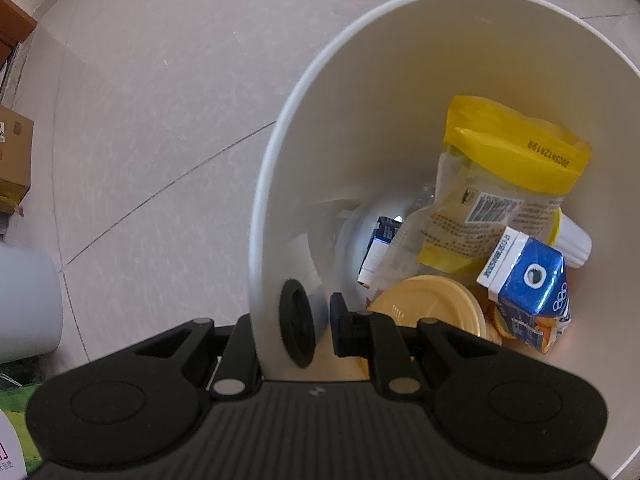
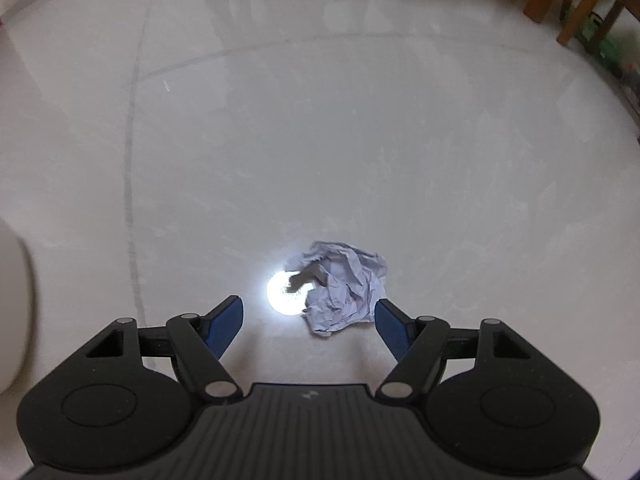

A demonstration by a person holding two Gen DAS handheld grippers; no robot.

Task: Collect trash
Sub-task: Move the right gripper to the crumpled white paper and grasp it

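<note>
A: Start at the jaws. How does the right gripper (image 2: 308, 322) stand?

B: Wide, with nothing between the 2 blue pads (image 2: 228, 326). It points steeply down at the tiled floor (image 2: 360, 140).

A: And the trash?

B: A crumpled paper ball (image 2: 346, 288) lies on the floor just ahead of the fingertips, off-centre toward the right-hand pad, almost touching that pad's tip in the picture. A bright lamp reflection (image 2: 284, 294) sits on the tile at the ball's left edge.

A: Does it have a long axis?

B: Hardly; it is a rough lump, slightly taller than wide in the wrist view, so I'd judge any closing direction would do. What matters is the offset: the gap's centre falls left of the ball, so the hand should shift right and go further down before closing.

A: The left gripper (image 1: 316, 320)?

B: Narrow, pinched on the wall of the white bin (image 1: 280, 184), with 1 pad (image 1: 296, 322) outside and the other inside the rim. It looks straight down into it.

A: What's in there?

B: A yellow snack bag (image 1: 516, 160), a blue carton (image 1: 528, 284), a yellow lid (image 1: 428, 308) and other wrappers.

A: So which hand takes the paper?

B: The right; the left is busy with the bin, whose pale edge seems to show at the far left of the right wrist view
</note>
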